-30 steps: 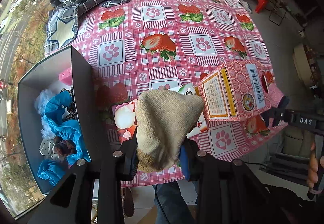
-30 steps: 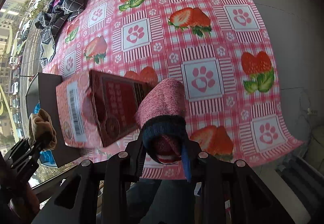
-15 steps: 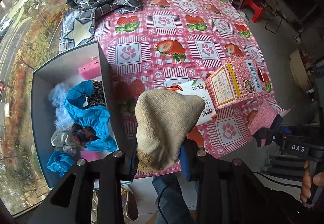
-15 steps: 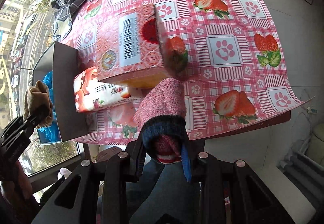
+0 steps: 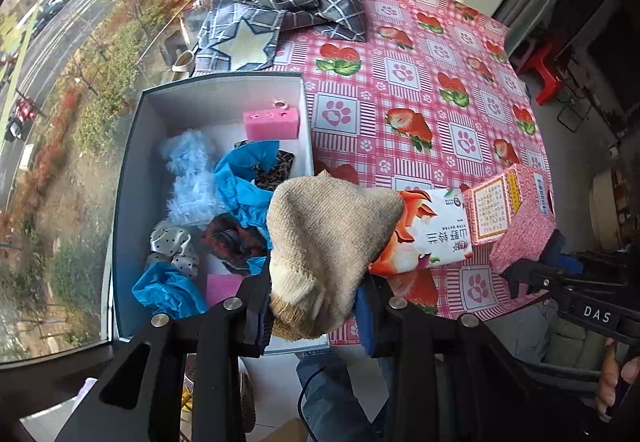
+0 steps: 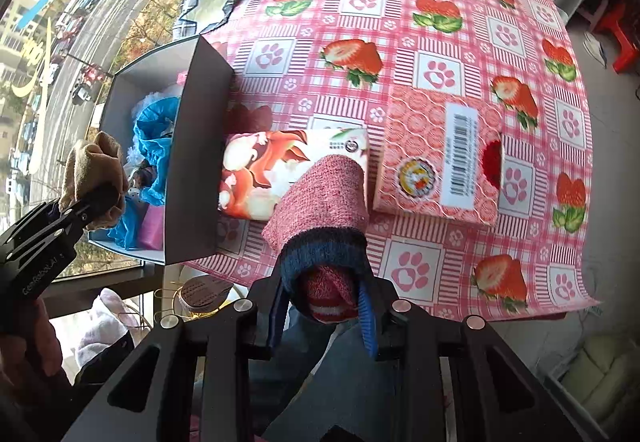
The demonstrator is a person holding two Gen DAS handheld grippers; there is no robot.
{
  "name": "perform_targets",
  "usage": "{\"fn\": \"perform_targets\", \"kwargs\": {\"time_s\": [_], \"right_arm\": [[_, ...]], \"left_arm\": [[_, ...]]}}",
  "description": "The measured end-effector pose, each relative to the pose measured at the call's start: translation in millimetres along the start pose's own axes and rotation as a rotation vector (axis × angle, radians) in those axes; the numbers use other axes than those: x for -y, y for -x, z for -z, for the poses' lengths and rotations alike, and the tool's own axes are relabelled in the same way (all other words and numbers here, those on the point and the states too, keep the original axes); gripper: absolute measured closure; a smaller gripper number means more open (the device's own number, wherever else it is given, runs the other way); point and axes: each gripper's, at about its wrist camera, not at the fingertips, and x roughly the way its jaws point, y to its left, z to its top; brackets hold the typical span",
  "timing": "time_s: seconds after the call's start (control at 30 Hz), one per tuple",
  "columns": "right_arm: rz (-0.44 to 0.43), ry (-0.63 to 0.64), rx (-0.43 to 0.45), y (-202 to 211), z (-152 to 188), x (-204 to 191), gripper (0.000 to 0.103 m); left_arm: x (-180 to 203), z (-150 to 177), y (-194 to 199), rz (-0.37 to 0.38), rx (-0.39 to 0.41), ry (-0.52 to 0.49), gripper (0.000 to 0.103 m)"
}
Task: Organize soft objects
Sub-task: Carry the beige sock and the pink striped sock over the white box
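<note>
Table by a big window, covered in a pink strawberry-and-paw tablecloth (image 5: pixel 404 110); street and trees show through the glass on the left of both frames. My left gripper (image 5: pixel 316 306), bottom centre of the left wrist view, is clamped on a beige knit sock (image 5: pixel 328 242), held up at the near right wall of the grey box (image 5: pixel 128 178). In the right wrist view that same sock (image 6: pixel 94 166) sits at the left edge, over the box's near end. The box already holds blue fluffy stuff (image 5: pixel 188 178), crumpled blue fabric (image 5: pixel 244 182), a polka-dot scrunchie (image 5: pixel 172 242) and a pink sponge (image 5: pixel 272 122) at the far wall. My right gripper (image 6: pixel 326 306), bottom centre of its view, is clenched on a pink knit sock (image 6: pixel 324 202) with a navy cuff, hanging over the near table edge. Just behind it lie a tissue pack (image 6: pixel 280 166) beside the box wall and a pink carton (image 6: pixel 440 166) to its right, touching. A plaid cloth (image 5: pixel 288 2) is bunched at the upper centre, on the far side of the table.
</note>
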Motion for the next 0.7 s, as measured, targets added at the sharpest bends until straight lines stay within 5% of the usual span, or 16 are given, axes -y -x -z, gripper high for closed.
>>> {"fn": "perform_targets", "kwargs": {"time_s": [0.7], "right_arm": [[-0.029,0.335,-0.004,-3.3,-45.3,-122.3,0.071]], "left_arm": [[-73.6,15.4,3.6,-0.075,-0.001,0.27,0.067]]}}
